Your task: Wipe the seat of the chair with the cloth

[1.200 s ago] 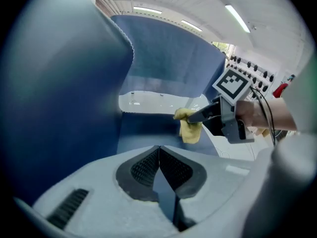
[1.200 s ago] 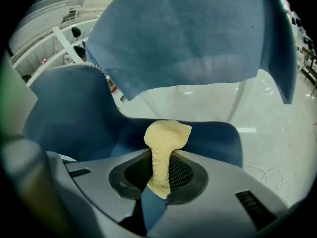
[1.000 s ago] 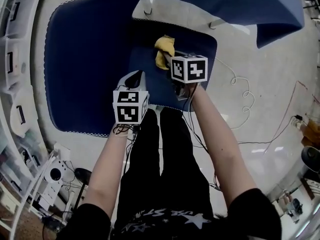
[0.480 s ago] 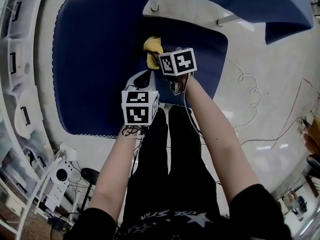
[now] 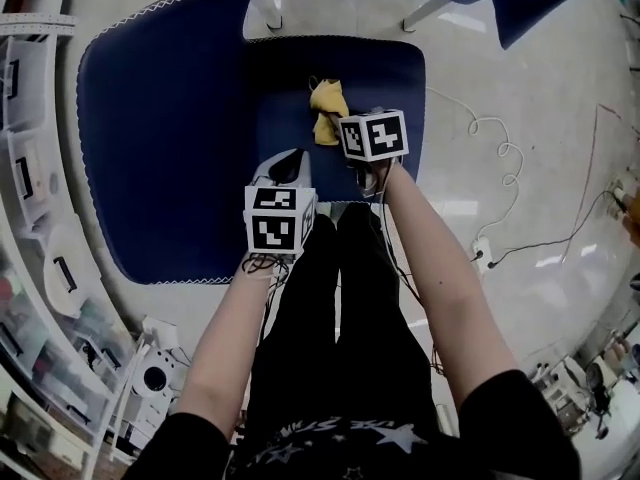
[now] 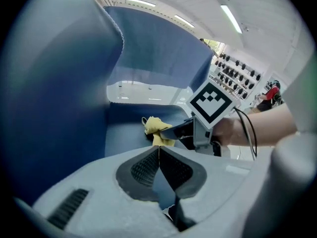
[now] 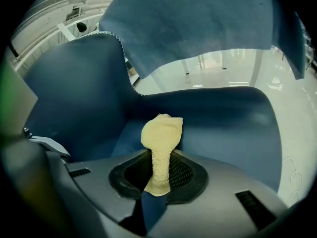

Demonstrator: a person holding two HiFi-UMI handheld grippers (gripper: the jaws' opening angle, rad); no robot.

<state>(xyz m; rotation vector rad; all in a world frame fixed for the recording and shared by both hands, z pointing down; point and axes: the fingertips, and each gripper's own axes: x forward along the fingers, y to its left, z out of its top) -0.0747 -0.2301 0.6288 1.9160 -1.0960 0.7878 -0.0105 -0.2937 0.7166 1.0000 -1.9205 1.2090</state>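
– Cloth, where's it sit?
– On the chair seat, left of middle, bunched into a yellow wad. The right gripper is clamped on its tail. The right gripper view shows a strip of cloth pinched between the jaws, with the wad bulging out past the tips.
– Long axis?
– Runs 12 to 6 in the head view, in line with the right gripper's jaws. The wad sits at 12 from the tips.
– Is it touching the seat?
– Looks like it from the left gripper view, where the cloth droops onto the blue surface. Can't be sure how hard it presses.
– Left gripper?
– Jaws pressed together with nothing between them. It's at about 7 o'clock from the cloth, over the seat's front edge, close by but not touching it.
– So what does the next move depend on?
– Bare seat lies mostly toward 3 o'clock of the wad, with some toward 12. My guess is the next stroke drags that way. It's the right gripper's job, since it already has the cloth.
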